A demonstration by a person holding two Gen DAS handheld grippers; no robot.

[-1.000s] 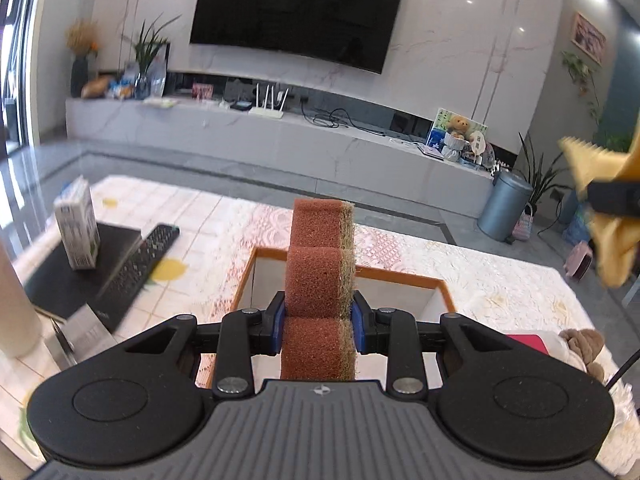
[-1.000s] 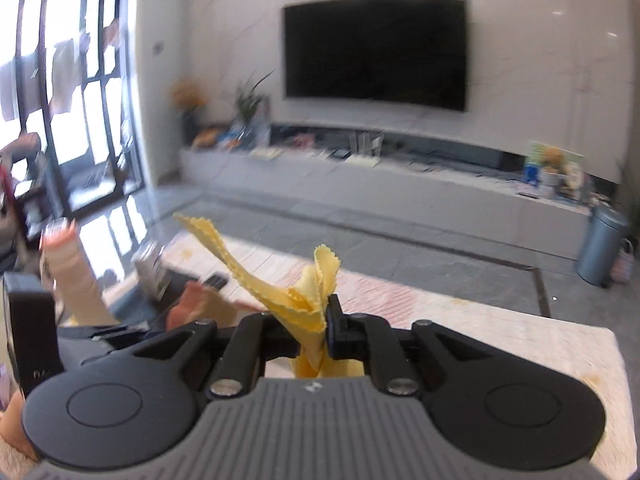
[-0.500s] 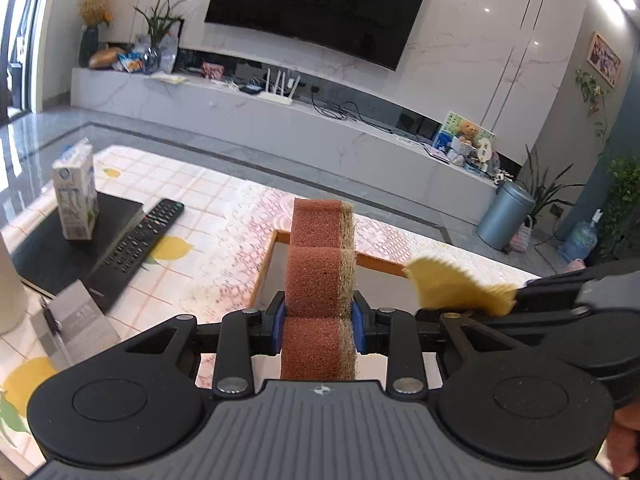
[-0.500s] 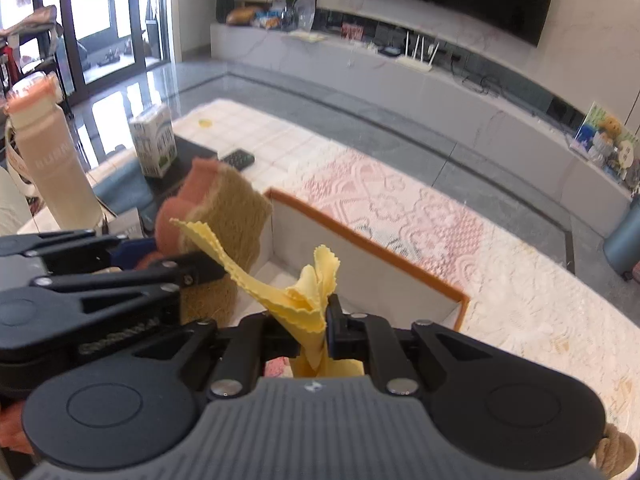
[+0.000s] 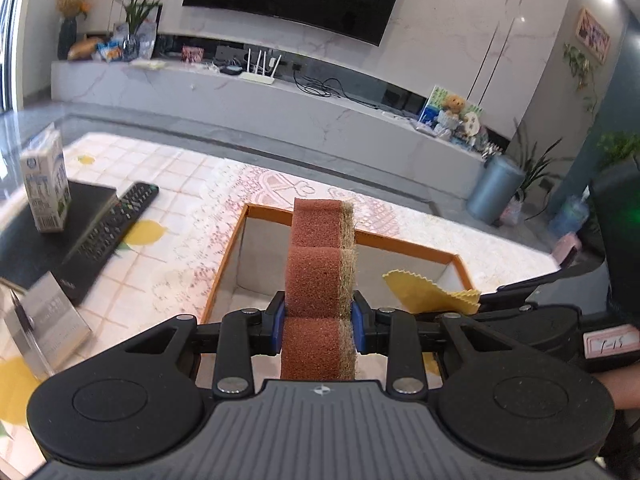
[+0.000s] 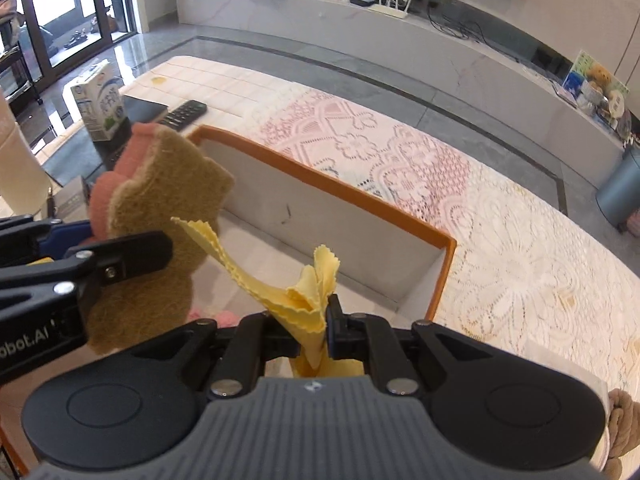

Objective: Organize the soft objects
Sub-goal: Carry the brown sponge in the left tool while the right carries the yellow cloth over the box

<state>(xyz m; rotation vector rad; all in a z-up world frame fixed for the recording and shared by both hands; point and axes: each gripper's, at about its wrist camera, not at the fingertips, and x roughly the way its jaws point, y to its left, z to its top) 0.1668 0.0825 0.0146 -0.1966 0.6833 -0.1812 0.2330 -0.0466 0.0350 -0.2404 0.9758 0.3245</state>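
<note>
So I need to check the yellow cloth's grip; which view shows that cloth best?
The right wrist view: the yellow cloth sits pinched in the right gripper, its pinked edges fanning out over the orange-rimmed box. The left wrist view shows only one corner beside the sponge.

one sponge (image 5: 318,264), one yellow cloth (image 6: 308,300), one box (image 6: 332,192)

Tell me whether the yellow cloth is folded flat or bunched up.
Bunched up. The yellow cloth is crumpled between the right gripper fingers, one zigzag-edged corner sticking out loose above the orange-rimmed box.
</note>
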